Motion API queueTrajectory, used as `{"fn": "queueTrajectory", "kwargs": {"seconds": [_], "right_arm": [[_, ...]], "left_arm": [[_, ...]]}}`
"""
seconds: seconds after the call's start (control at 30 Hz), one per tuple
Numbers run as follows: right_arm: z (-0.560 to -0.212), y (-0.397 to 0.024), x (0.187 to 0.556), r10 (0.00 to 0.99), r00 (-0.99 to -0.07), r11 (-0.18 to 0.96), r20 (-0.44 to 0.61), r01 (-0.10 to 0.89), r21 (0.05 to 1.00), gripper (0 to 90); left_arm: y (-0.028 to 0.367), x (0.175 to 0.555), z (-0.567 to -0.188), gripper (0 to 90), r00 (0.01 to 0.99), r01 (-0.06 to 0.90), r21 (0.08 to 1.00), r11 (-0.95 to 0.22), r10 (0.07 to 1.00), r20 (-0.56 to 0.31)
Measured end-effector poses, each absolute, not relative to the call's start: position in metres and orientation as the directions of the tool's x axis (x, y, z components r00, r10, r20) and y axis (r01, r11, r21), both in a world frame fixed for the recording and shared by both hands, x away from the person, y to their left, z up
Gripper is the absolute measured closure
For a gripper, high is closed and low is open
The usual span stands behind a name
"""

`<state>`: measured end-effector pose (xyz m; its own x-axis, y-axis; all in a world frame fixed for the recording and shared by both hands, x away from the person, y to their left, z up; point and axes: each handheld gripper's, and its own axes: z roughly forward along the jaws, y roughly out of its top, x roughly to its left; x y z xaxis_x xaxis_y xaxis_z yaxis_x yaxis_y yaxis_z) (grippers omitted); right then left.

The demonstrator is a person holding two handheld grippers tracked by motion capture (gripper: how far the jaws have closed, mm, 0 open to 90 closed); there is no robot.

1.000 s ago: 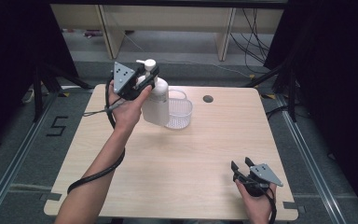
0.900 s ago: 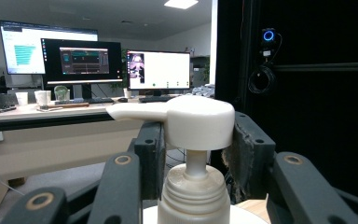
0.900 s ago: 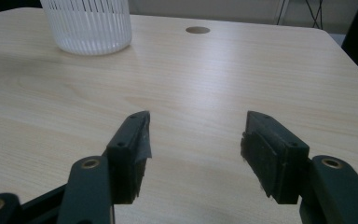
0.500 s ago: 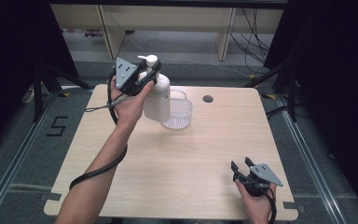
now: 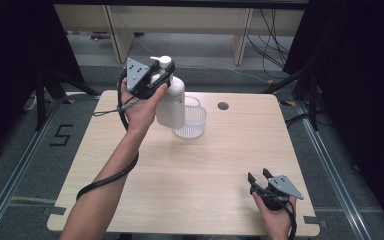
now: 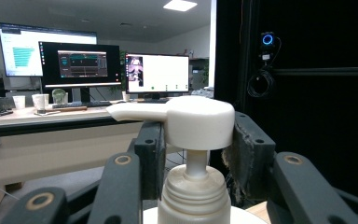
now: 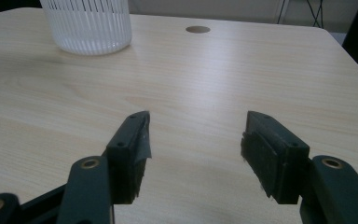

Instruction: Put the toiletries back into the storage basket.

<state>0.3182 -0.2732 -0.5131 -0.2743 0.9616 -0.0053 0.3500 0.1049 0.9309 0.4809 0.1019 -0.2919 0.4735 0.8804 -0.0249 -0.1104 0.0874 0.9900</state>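
The left tool [image 5: 161,80] is gripping a white pump dispenser bottle [image 5: 172,102] by its pump head, jaws partly closed on either side of the head [image 6: 193,119], and is holding the bottle above the far part of the worktop [image 5: 190,170], just beside a clear ribbed basket [image 5: 192,120]. The right tool [image 5: 260,181] is resting near the worktop's near right corner, jaws spread wide and holding nothing. The grip is sitting high on the pump rather than on the body, so the bottle could be swinging or slipping out. The pads could also be pressing the plunger down and squirting liquid, or the base could be clipping the basket rim and tipping it.
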Motion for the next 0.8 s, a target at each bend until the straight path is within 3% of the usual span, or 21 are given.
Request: {"fn": "queueTrajectory", "kwargs": {"seconds": [0.03, 0.17, 0.23, 0.3, 0.47, 0.8], "right_arm": [[-0.5134, -0.2705, 0.3170, 0.963, -0.267, 0.067, 0.037, 0.370, 0.927, 41.8], [-0.5131, -0.2727, 0.3181, 0.962, -0.273, 0.099, 0.002, 0.355, 0.930, 41.8], [-0.5135, -0.2696, 0.3168, 0.963, -0.265, 0.053, 0.052, 0.376, 0.925, 41.7], [-0.5130, -0.2726, 0.3180, 0.961, -0.276, 0.095, 0.009, 0.361, 0.928, 41.7], [-0.5140, -0.2700, 0.3175, 0.964, -0.264, 0.063, 0.040, 0.368, 0.928, 41.7], [-0.5138, -0.2715, 0.3187, 0.965, -0.263, 0.094, 0.006, 0.365, 0.926, 41.6]], "left_arm": [[0.1014, 0.4812, -0.2917, 59.2, 0.473, -0.111, 0.990, 0.087, 0.881, -0.024], [0.0994, 0.4823, -0.2910, 59.2, 0.472, -0.114, 0.990, 0.087, 0.881, -0.023], [0.0988, 0.4830, -0.2905, 59.2, 0.474, -0.113, 0.990, 0.088, 0.880, -0.024], [0.0981, 0.4837, -0.2900, 59.2, 0.474, -0.114, 0.990, 0.085, 0.880, -0.021], [0.0950, 0.4852, -0.2883, 59.2, 0.477, -0.117, 0.989, 0.089, 0.879, -0.023], [0.0917, 0.4874, -0.2834, 59.2, 0.480, -0.123, 0.988, 0.091, 0.877, -0.021]]}}
